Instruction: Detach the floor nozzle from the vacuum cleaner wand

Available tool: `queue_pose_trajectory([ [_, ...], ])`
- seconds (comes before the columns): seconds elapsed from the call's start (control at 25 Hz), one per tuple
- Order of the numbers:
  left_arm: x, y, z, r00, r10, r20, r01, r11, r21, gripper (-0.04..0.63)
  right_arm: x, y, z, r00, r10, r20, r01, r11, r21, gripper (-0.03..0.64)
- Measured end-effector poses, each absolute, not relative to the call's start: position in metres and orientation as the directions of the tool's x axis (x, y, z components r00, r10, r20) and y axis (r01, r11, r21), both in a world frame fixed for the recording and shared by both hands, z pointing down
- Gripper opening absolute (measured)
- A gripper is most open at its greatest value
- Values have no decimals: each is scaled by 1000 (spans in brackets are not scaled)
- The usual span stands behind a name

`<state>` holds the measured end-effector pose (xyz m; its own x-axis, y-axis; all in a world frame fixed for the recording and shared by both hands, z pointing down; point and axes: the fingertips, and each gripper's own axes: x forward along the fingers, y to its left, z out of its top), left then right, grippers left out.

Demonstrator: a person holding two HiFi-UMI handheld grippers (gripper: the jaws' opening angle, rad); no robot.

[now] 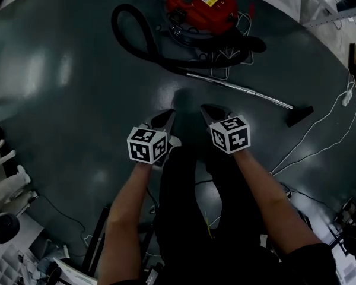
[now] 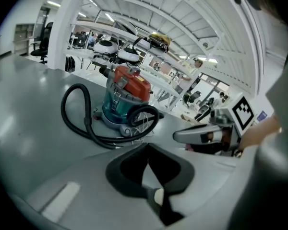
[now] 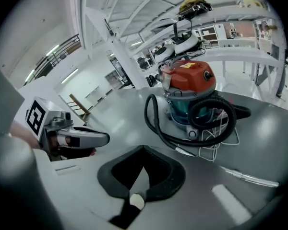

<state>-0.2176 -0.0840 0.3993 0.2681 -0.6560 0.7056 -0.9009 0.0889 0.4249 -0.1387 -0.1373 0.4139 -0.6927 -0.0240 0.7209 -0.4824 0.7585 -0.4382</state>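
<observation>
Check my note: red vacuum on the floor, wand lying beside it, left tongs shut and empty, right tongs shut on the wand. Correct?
No. The right tongs are shut but empty: the right gripper view shows nothing between them, and the wand lies on the floor ahead, untouched. The rest holds: red vacuum on the floor, left tongs shut and empty.
</observation>
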Motion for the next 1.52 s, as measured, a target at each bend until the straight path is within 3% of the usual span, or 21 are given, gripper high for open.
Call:
queue_pose_trajectory([
  [0.6,-266,-133,584,195,-714,672,-935,72,348,8,-179,-206,577,-710,-20,704,-318,901,-296,-3],
  [0.88,-276,-151,659,258,-703,663,-955,-80,286,8,-190,-223,660,-724,32,689,-226,933,-280,-2],
  [1.16,-286,-160,730,227,-734,640,-961,-61,271,9,-183,-230,737,-716,88,693,-109,966,-235,-2],
  [1.52,-278,-172,774,208,-768,606,-960,-41,277,9,-184,-227,772,-724,123,679,-40,975,-219,-2],
])
